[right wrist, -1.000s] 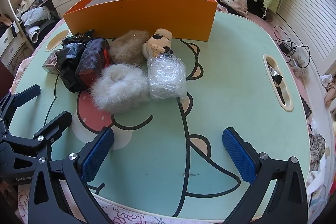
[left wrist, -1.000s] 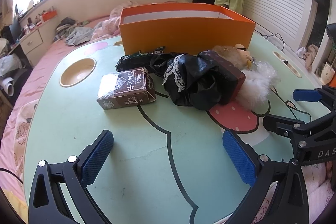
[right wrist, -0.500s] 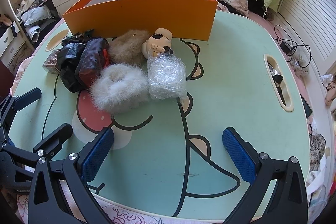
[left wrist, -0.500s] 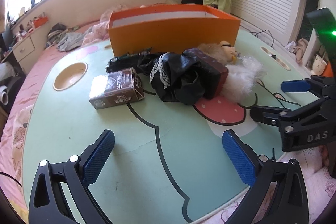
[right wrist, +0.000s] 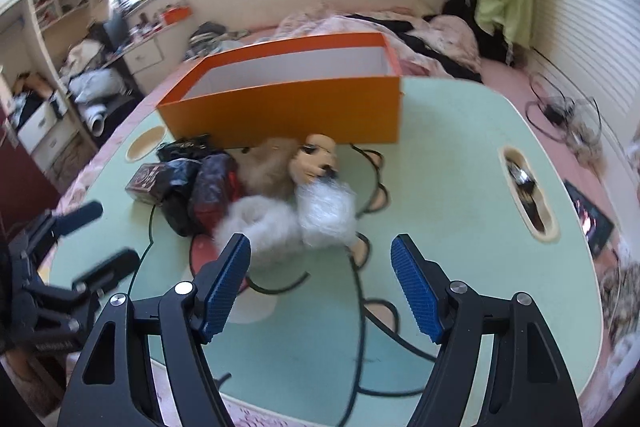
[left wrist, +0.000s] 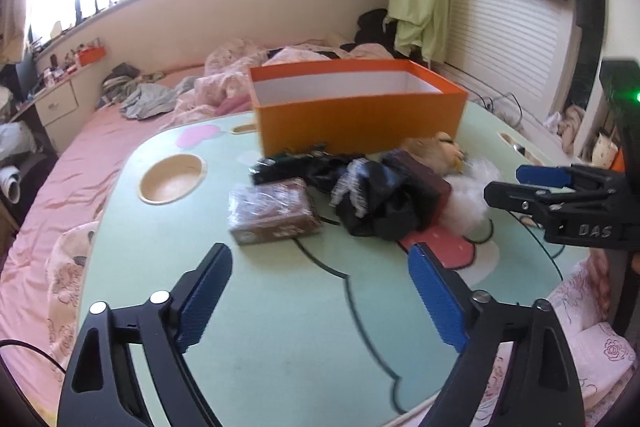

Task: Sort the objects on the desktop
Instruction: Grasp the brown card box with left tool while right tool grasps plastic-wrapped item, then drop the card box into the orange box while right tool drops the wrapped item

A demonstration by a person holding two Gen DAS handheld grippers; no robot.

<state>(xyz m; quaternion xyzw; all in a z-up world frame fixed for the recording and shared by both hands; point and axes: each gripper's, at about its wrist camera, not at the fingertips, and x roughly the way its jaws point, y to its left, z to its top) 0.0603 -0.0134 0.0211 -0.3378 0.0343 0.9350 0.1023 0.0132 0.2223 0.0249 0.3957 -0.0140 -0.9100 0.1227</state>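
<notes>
Two claws hover over a pale green table (left wrist: 280,327) printed with a cartoon figure. The left claw (left wrist: 320,301) is closing, its blue pads still wide apart, with only bare table between them; the right claw (right wrist: 320,283) is likewise closing and holds nothing, the nearest items lying just beyond its fingertips. An open orange box (right wrist: 288,107), white inside, stands at the far side of the table. The objects to be sorted lie in a loose cluster just in front of the box: a brown wrapped carton (left wrist: 272,217) at the left; behind it, a dark item (left wrist: 280,167) too blurred to identify; a black crumpled cloth with lace trim (left wrist: 372,199); a dark red case (right wrist: 212,187); a tan plush toy (right wrist: 314,163); a white fluffy piece (right wrist: 260,227); and a clear plastic bundle (right wrist: 326,211). A round recess (left wrist: 170,179) sits in the table's left part, a slot (right wrist: 526,195) at its right
</notes>
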